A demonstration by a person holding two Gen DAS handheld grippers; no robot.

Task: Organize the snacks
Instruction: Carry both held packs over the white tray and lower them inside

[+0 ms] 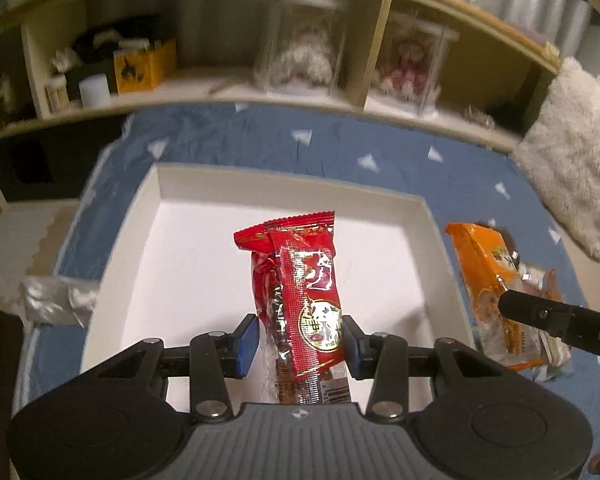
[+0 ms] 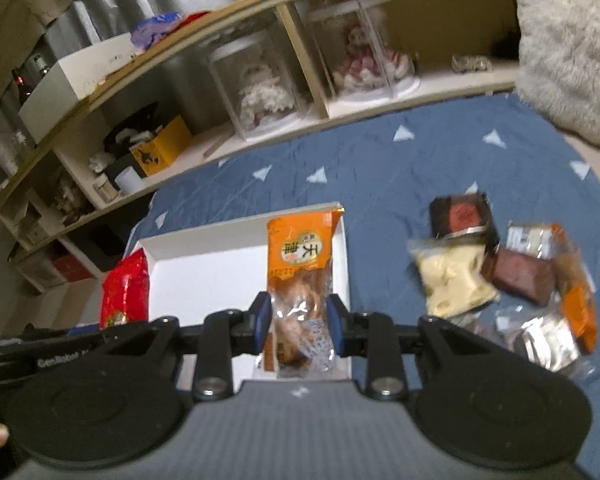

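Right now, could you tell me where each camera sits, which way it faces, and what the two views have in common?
Left wrist: on the left hand-held gripper, looking forward and down along its fingers at the red snack packet it grips over the white box; the right unit's black tip intrudes.
Right wrist: on the right hand-held gripper, facing the orange snack packet it grips at the box's right rim, with the loose snack pile to the right; a fingertip shows lower left.
Shared: both packets, box, blue bedsheet, shelf.
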